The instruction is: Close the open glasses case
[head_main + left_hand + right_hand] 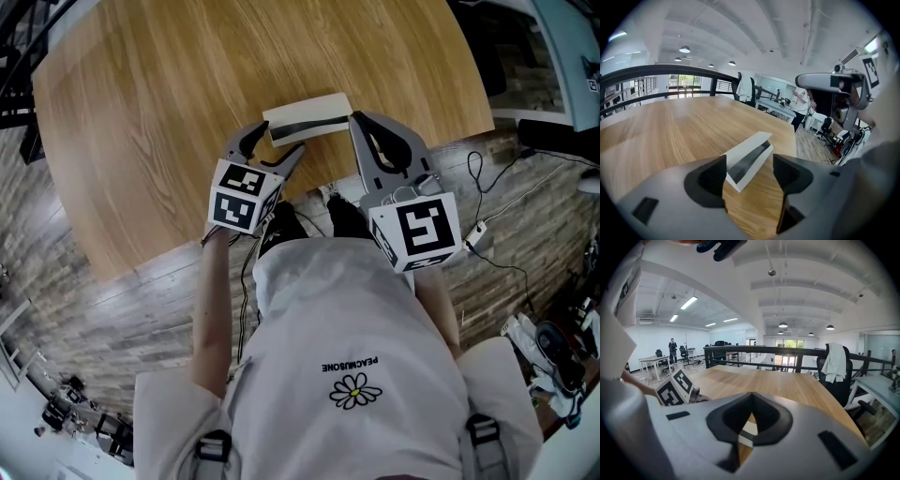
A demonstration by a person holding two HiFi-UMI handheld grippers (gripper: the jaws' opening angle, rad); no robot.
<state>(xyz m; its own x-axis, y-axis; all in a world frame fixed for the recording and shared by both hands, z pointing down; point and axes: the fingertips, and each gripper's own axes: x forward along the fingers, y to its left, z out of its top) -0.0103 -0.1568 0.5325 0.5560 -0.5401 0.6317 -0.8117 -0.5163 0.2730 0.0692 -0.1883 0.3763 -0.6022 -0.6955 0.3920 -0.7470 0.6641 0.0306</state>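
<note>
In the right gripper view, your right gripper (750,396) has its jaws together across nearly all of the glasses case (749,431); only a sliver shows at lower centre. The head view's top edge cuts off the desk (169,122). The case's dark opening is unreadable.

A round light-oak wooden desk (178,112) stood on grey plank flooring (112,319). Black cables (511,208) trailed beside the desk; a black office chair (840,386) draped with white cloth (834,359) stood at its edge.

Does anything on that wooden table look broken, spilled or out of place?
Nothing looks spilled or broken. The white glasses case just lies with its lid ajar near the edge of the table, a dark gap showing.
</note>
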